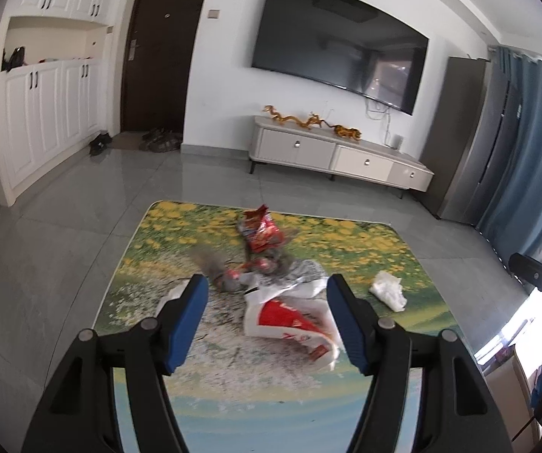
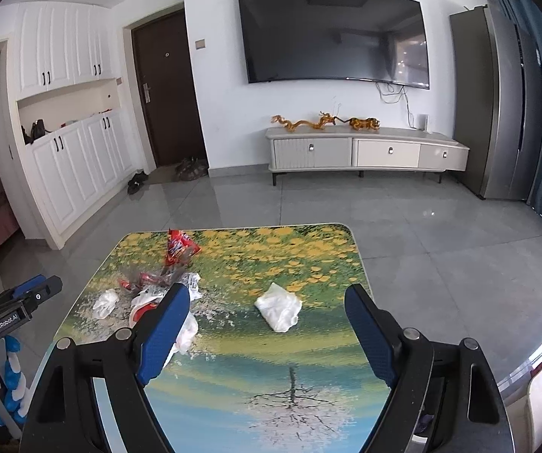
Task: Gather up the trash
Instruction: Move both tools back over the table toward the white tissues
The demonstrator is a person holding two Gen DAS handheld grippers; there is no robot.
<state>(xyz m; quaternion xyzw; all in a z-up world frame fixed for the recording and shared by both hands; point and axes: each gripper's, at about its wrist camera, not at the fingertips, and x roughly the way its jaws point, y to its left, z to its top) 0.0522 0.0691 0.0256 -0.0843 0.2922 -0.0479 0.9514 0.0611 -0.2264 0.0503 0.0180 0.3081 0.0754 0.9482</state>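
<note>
Trash lies on a low table (image 1: 414, 332) whose top is printed with yellow flowers. My left gripper (image 1: 268, 281) is open above a red and white bag (image 1: 290, 324), with nothing pressed between its blue pads. Beyond the bag lie a crumpled clear wrapper (image 1: 256, 264) and a red snack packet (image 1: 261, 232). A crumpled white tissue (image 1: 388, 288) lies to the right. My right gripper (image 2: 267, 290) is open above the table (image 2: 308, 249), and the same tissue (image 2: 279, 311) lies between and below its fingers. The snack packet (image 2: 180, 251), the bag (image 2: 146, 304) and a smaller tissue (image 2: 105, 302) lie at the left.
Grey tiled floor surrounds the table. A TV cabinet (image 2: 365, 151) stands under a wall-mounted TV (image 2: 331, 34). White cupboards (image 2: 71, 143), a dark door (image 2: 169, 87) and shoes (image 2: 191, 168) are at the left; a tall grey cabinet (image 2: 497, 102) and blue curtain at the right.
</note>
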